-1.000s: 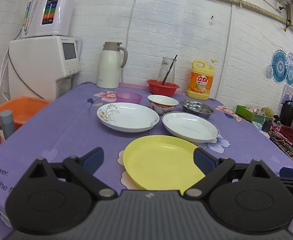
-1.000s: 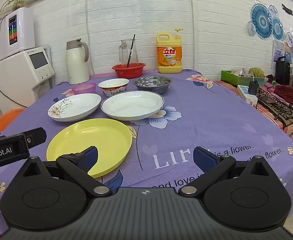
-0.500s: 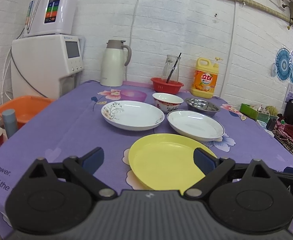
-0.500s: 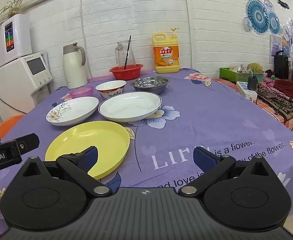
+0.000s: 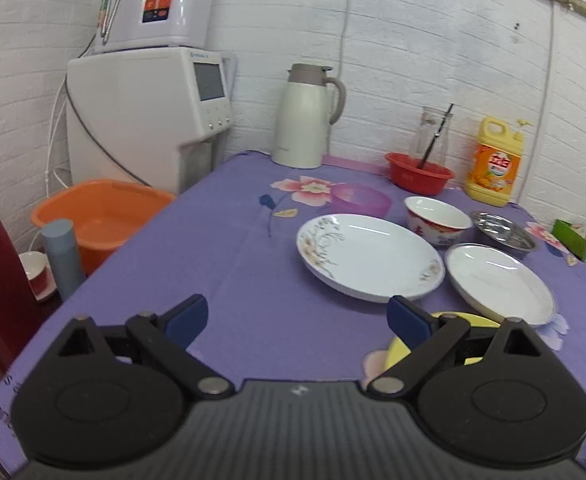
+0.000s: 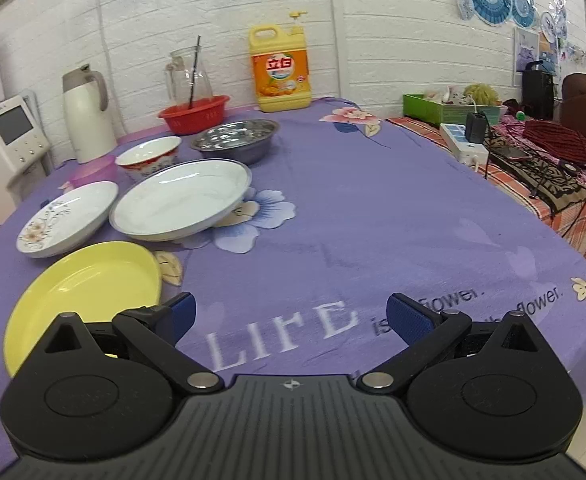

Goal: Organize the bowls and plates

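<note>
Both grippers, left [image 5: 297, 316] and right [image 6: 291, 312], hang wide open over the tablecloth [image 6: 373, 216], holding nothing; yellow plate [image 6: 81, 292] sits closest.

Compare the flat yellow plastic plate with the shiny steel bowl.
The flat yellow plastic plate is matte and shallow; the shiny steel bowl is reflective and deeper. The plate lies nearest the grippers, the bowl farther back by the red basin. Both are round, upright, empty, on the purple tablecloth.
</note>
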